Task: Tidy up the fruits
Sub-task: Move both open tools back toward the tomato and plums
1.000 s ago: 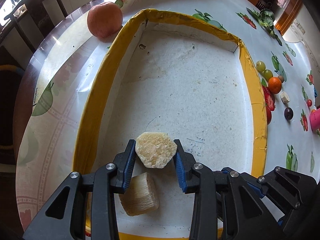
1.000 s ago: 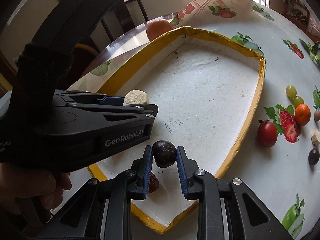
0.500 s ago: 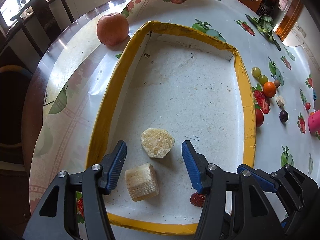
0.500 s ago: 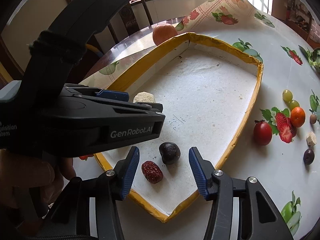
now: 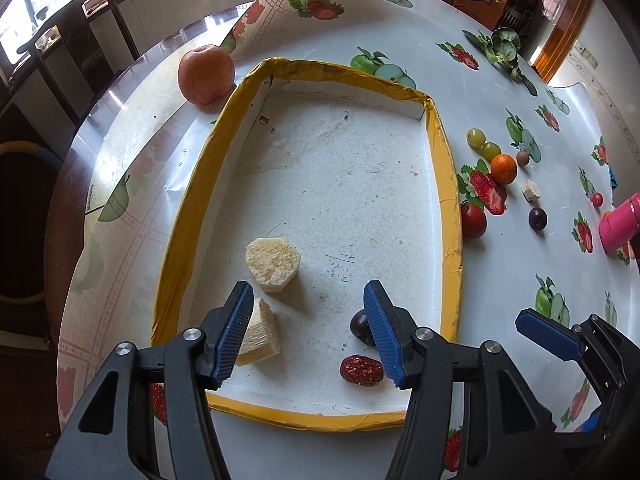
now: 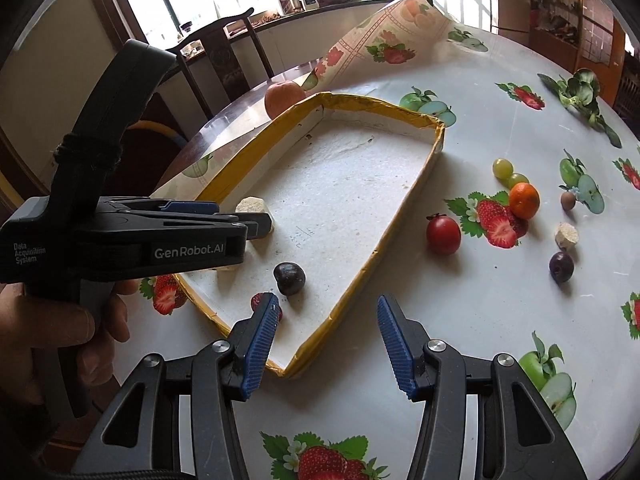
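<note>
Both tongs [image 5: 308, 330] [image 6: 326, 344] apart, prob. empty, over tray [image 5: 448, 200].

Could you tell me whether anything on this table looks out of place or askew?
Yes: the fruit-print plastic tablecloth is folded up at the far edge, baring dark wood. Beyond the yellow-rimmed white foam tray, a leafy green vegetable lies among the fruit.

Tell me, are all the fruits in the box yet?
Not yet. Four pieces lie in the yellow box: two pale chunks, a dark plum and a red date. Both the left tool and the right tool are open, holding nothing. Left on the table: the apple, two grapes, orange, tomato, another plum and small bits.
</note>
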The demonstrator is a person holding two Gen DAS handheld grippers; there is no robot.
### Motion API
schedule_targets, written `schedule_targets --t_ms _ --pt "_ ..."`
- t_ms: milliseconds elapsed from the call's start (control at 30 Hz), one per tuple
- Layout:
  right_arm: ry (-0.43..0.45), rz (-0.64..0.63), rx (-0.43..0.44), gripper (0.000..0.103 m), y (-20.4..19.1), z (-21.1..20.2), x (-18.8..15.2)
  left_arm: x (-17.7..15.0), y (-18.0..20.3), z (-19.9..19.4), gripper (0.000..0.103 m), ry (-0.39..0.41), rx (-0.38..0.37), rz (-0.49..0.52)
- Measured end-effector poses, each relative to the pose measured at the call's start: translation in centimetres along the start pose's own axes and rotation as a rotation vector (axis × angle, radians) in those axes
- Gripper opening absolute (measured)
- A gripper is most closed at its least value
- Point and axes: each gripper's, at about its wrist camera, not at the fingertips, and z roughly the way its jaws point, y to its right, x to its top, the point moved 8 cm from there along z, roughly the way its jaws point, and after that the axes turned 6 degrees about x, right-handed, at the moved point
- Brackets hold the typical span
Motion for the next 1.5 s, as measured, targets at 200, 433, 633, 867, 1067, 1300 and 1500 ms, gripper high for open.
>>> schedule_targets --t_ms 200,433,633,867,1067,1300,1500 --pt "0.015 0.020 -0.016 0.053 1.1 -1.5 -0.9 -0.4 1.3 -0.7 0.056 0.004 -0.010 0.023" --pt "0.025 0.046 -0.036 0.053 2.3 -2.7 -1.9 -0.9 2.7 -1.2 0.056 0.004 -0.019 0.042" --pt "0.026 0.075 -0.056 0.053 3.8 -3.5 -2.9 -1.2 4.0 -1.5 0.056 0.004 -0.030 0.062" --pt "0.028 0.122 -0.083 0.053 6.1 -4.5 -4.3 -1.2 6.6 -1.8 0.056 0.004 -0.052 0.102" --pt "0.038 0.171 -0.106 0.053 8.3 -5.4 -5.0 -1.1 8.8 -1.9 0.056 0.002 -0.073 0.137" --pt "0.048 0.207 -0.123 0.053 10.3 -6.1 -5.4 -0.9 11.1 -1.7 0.056 -0.011 -0.108 0.156" --pt "0.056 0.234 -0.136 0.053 11.9 -6.5 -5.7 -0.7 13.6 -1.0 0.056 -0.030 -0.142 0.170"
